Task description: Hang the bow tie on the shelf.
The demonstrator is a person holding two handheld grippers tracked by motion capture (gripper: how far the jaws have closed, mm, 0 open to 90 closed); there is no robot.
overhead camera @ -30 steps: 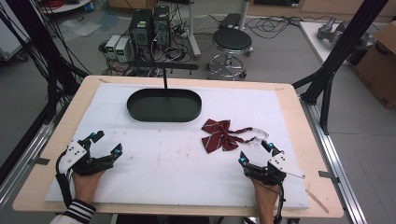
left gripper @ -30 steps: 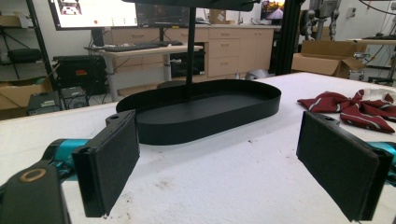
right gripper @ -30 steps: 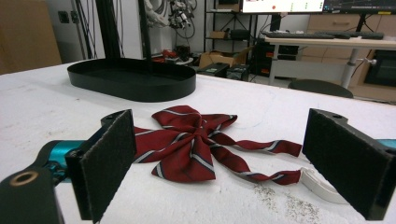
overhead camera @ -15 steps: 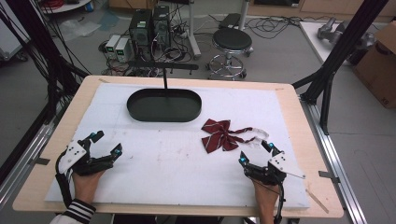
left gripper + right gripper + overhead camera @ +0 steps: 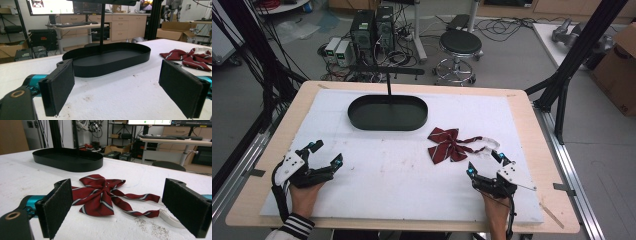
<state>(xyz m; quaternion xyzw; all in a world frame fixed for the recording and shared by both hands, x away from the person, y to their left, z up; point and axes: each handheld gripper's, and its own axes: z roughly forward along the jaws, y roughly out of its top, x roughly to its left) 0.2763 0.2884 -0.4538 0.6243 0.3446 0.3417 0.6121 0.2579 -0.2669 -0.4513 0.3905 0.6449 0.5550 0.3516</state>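
The right gripper (image 5: 486,165) rests on the white table (image 5: 402,170) with its jaws spread wide, holding nothing; the red striped bow tie (image 5: 450,145) lies just in front of it, near the black oval tray (image 5: 388,113); the left gripper (image 5: 326,154) is also wide open and empty, well apart from the bow tie.

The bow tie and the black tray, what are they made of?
The bow tie looks like soft woven cloth: dark red with pale stripes, and it folds and creases. The tray looks like matte black plastic or painted metal: stiff thin wall, dull sheen.
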